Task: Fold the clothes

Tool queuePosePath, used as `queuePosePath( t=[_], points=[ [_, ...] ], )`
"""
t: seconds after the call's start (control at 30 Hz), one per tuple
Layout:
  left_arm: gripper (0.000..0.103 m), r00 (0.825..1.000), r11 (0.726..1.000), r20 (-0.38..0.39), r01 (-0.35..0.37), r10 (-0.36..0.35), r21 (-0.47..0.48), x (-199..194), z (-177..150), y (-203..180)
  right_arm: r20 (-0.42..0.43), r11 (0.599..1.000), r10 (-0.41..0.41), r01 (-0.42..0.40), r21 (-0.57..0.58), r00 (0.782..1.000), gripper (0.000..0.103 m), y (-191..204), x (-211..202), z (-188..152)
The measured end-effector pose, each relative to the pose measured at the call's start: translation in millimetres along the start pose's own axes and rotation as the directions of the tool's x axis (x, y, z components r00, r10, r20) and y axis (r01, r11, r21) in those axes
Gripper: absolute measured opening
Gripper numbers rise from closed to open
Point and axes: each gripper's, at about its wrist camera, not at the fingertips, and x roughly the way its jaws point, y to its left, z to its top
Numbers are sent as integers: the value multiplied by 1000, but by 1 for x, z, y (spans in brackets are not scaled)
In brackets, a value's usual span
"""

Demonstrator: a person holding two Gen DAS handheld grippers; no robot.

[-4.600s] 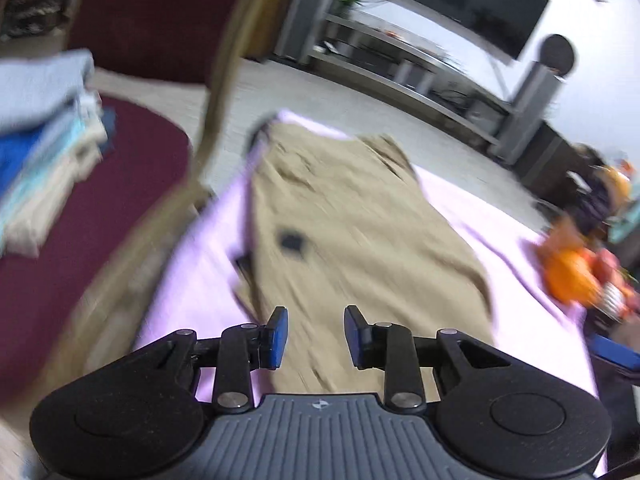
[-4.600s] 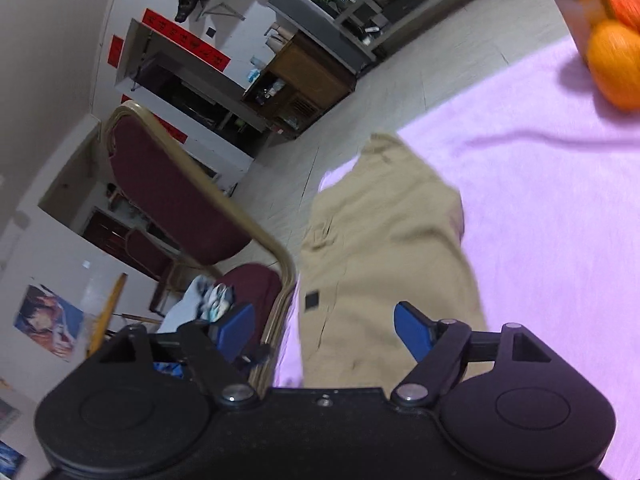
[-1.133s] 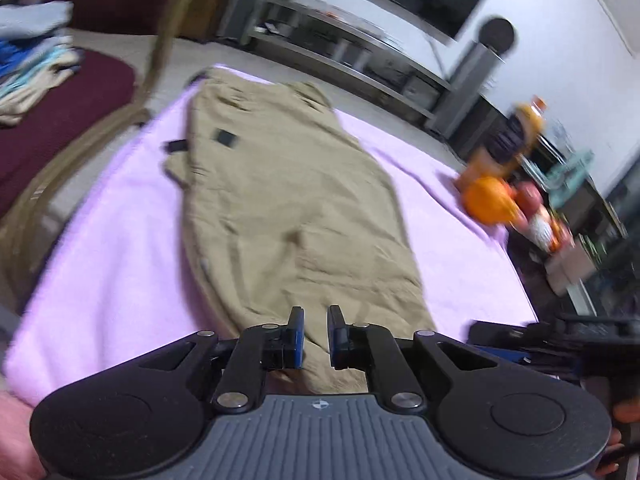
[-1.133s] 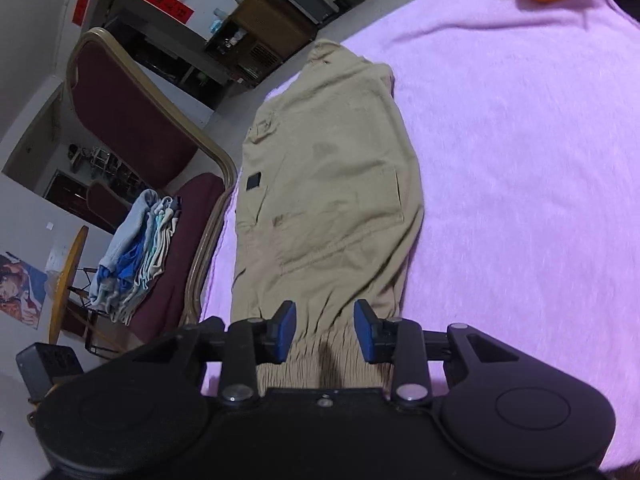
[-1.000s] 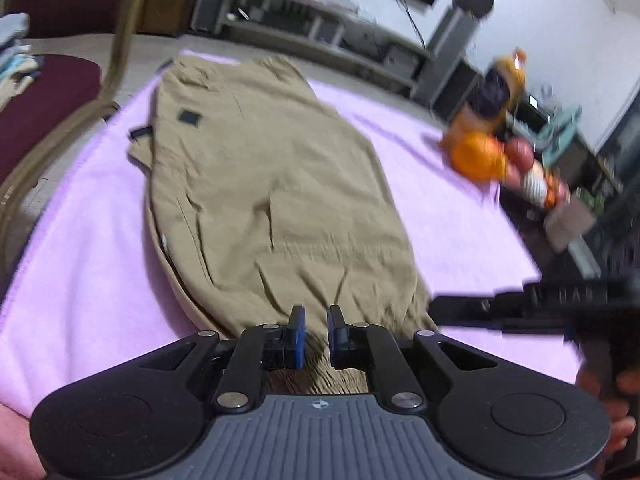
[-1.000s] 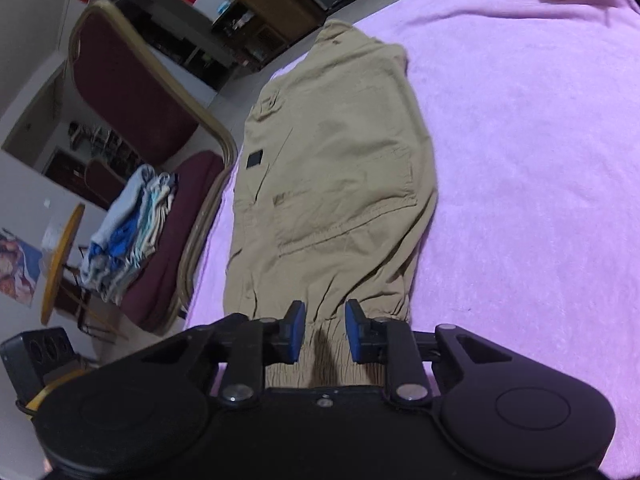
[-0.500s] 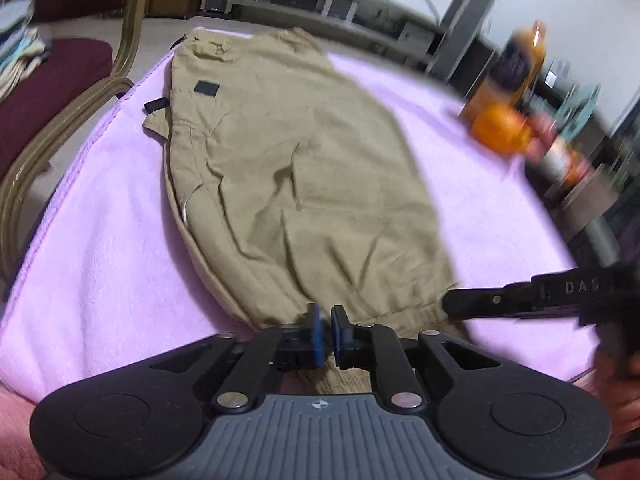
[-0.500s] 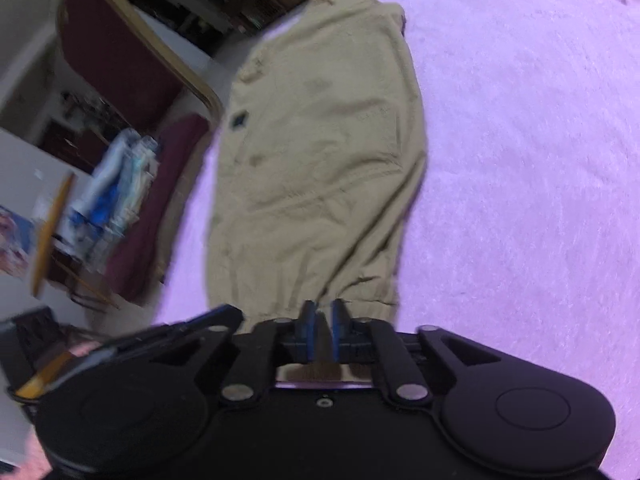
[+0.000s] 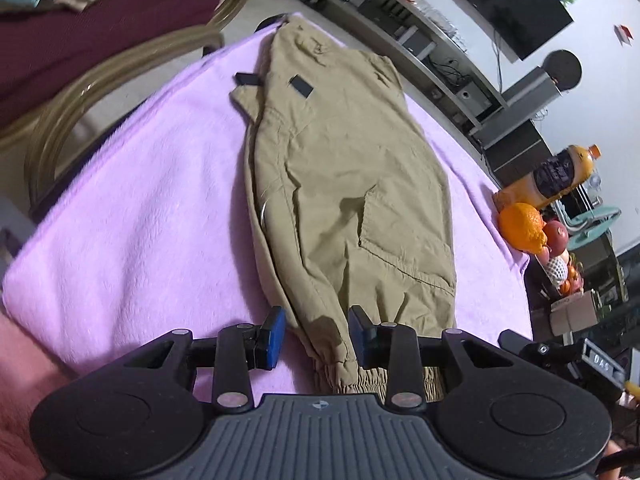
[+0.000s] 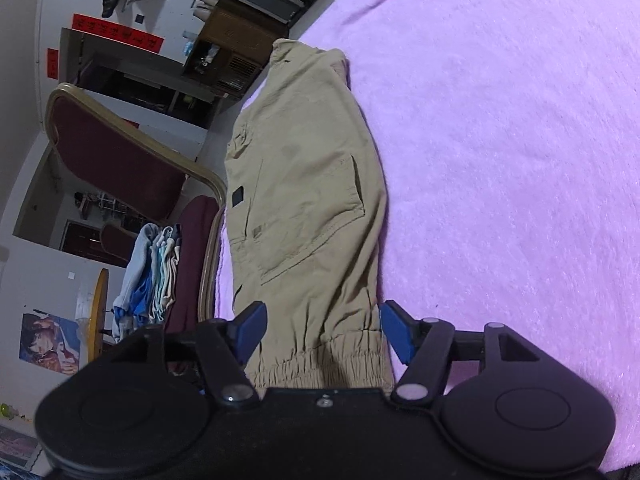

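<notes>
Trousers (image 9: 352, 184) lie doubled lengthwise (leg on leg) on the blanket (image 9: 152, 216). Crosswise folds remain. Left gripper (image 9: 316, 330) and right gripper (image 10: 322, 332) are spread, empty, at the cuffs.

Left gripper (image 9: 316, 332): jaws spread apart, blue pads (image 9: 272, 338) clear on both sides, nothing clamped. It sits low, pointing forward and slightly down. A bit of the person's hand (image 9: 16, 392) shows at the left edge behind it.

Right gripper (image 10: 322, 330): jaws spread wider than the left's, blue pads (image 10: 250, 330) angled outward, nothing pinched. Also low, tilted forward. In the left wrist view, part of the right gripper's body pokes in at the lower right, close beside the left one.
</notes>
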Motion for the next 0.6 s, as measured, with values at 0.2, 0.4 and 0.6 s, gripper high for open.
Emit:
queuePosePath(
  t=[0.2,0.4,0.6],
  points=[
    [36,999,1000,-40,-8,7,-23,5,-2,4,-23,999,-30,30,44,999,64,-7,9,0],
    [40,994,1000,-107,27,-29,-17,21,-6,2,-44,996,-76,77,41,996,60,-7,17,-2],
    [40,989,997,-122,81,-83,-17,38,-6,-6,-60,996,-77,79,32,995,46,-8,24,-3]
  ],
)
